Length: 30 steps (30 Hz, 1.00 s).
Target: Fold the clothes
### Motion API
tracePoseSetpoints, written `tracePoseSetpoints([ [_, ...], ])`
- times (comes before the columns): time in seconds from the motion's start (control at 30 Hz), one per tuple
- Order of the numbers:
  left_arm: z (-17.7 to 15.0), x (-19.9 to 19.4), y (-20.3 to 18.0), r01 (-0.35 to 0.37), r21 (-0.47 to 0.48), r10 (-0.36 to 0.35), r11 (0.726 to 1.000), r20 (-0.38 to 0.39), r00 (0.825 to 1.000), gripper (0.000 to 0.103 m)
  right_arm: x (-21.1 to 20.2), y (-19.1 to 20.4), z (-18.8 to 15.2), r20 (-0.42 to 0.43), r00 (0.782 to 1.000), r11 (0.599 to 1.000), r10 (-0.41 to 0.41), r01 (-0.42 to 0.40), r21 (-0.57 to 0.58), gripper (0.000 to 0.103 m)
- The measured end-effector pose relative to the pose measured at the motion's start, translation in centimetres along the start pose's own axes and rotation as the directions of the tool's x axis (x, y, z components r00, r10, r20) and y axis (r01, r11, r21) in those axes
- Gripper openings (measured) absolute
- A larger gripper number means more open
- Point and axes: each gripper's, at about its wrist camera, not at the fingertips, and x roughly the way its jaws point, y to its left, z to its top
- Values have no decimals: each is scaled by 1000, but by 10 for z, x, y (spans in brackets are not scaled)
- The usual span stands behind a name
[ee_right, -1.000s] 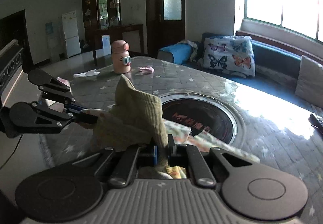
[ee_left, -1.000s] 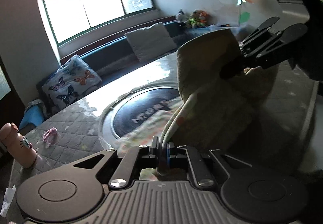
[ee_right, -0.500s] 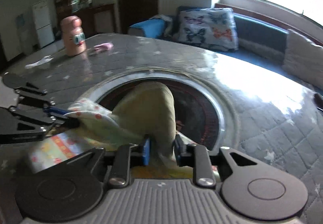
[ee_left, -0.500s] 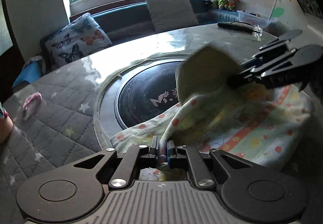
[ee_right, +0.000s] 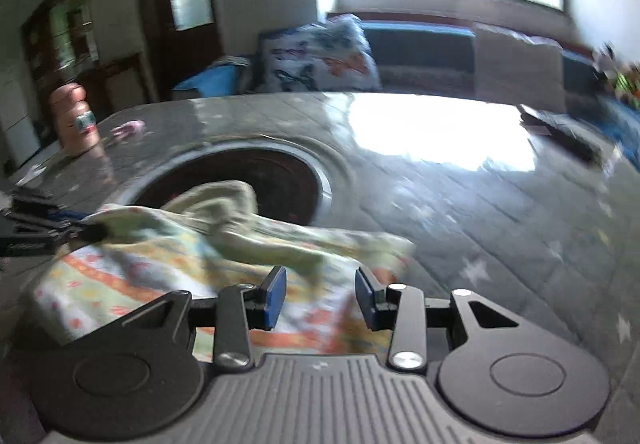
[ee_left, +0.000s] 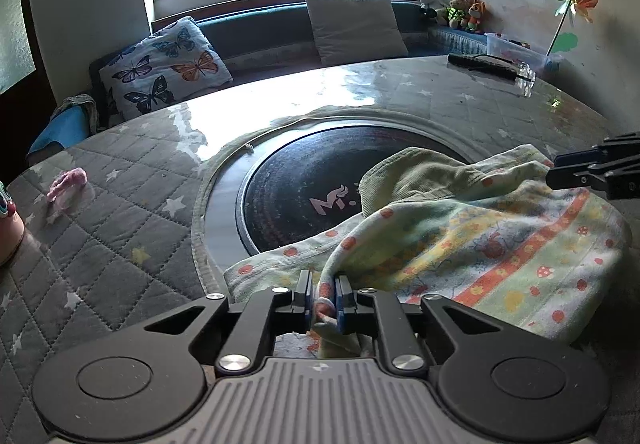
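In the left wrist view the left gripper [ee_left: 323,294] was opening, a fold of the patterned garment [ee_left: 480,244] between its pads, beside the dark round plate [ee_left: 304,180], probably to release it; in the right wrist view the right gripper [ee_right: 321,294] was opening, gripping nothing, the garment lying below, partly over that plate.

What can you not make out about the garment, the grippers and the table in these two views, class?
- Garment: its type and near edge, hidden behind the left hand-held gripper in the left wrist view.
- Right hand-held gripper: cut off by the right edge of that view.
- Pink bottle: face detail lost to motion blur, right wrist view.
- Dark object far across the table: too small to identify.
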Motion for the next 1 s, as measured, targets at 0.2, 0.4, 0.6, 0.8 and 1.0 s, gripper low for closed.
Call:
tracePoseSetpoints([
  [0.2,2,-5,-3,-5,12,5,1000,13,1000,10,8,-5,0,7,1000,1000,0,0,9,5],
  [0.4,7,-11,2,-23,-6,24,1000,47,999,10,-1,8,11,130,991,998,-31,38,-49,4],
  [0.6,4,7,10,-46,-58,47,997,4,999,14,30,-9,11,38,999,998,-10,7,55,11],
  [0.8,3,6,15,-59,-87,60,994,4,998,20,-12,21,2,39,996,995,84,-82,-58,12],
  [1.0,2,3,13,-73,-96,74,993,15,997,21,-32,62,-19,-38,980,970,197,-200,-136,12],
])
